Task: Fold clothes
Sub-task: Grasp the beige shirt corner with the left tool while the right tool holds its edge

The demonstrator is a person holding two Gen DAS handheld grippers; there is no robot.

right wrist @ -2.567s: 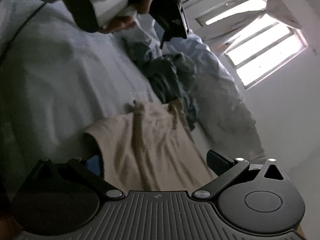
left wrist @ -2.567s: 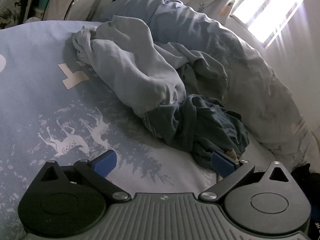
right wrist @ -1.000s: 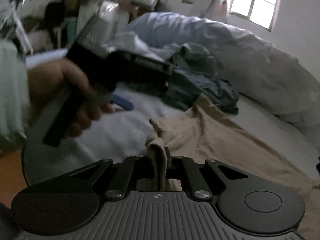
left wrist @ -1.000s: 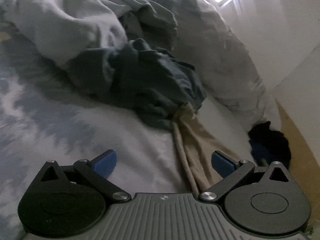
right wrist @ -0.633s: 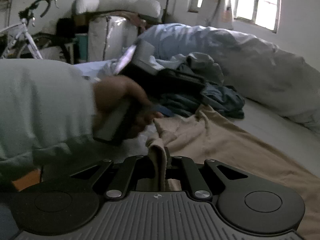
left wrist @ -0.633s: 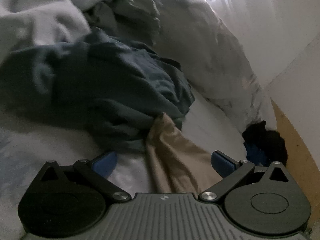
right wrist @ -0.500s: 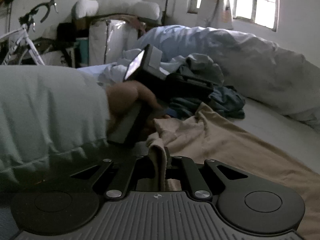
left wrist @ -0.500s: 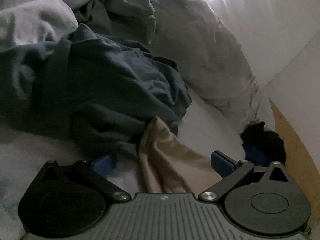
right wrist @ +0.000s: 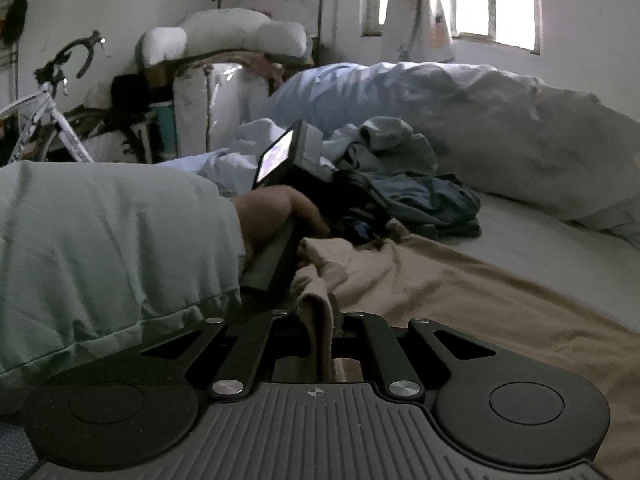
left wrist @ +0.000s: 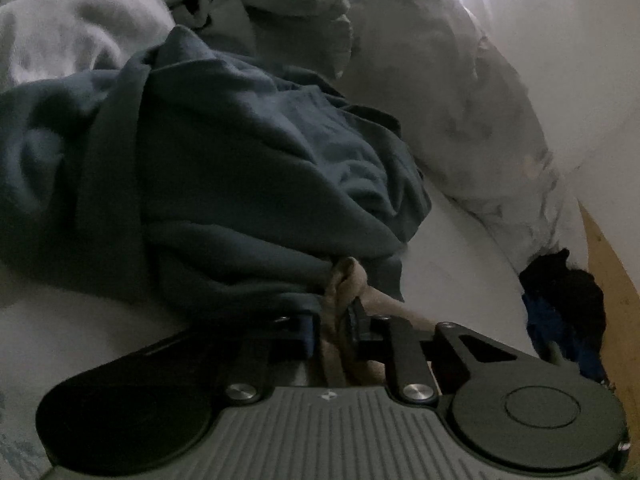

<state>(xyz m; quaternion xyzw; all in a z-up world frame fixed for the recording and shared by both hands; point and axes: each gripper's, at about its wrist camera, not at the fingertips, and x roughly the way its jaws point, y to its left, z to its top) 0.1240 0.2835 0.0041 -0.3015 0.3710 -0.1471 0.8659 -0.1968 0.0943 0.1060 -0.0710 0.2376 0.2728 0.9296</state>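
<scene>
Duvet (right wrist: 500, 128): I am seeing it lying bunched along the far side of the bed, pale and rumpled.
Window (right wrist: 496, 0): it is glowing bright above the duvet.
Bicycle (right wrist: 52, 92): it is leaning by the wall to my left.
White cushions (right wrist: 224, 34): they are sitting atop stacked bundles.

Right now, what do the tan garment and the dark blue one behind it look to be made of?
Tan garment: soft matte knit, probably cotton jersey; it lies in limp, shallow wrinkles and bunches thin where both tongs pinch it. Dark blue garment: heavier matte fabric, perhaps fleece or sweatshirt cotton; its folds are thick and rounded. Weave is too dim to confirm.
</scene>
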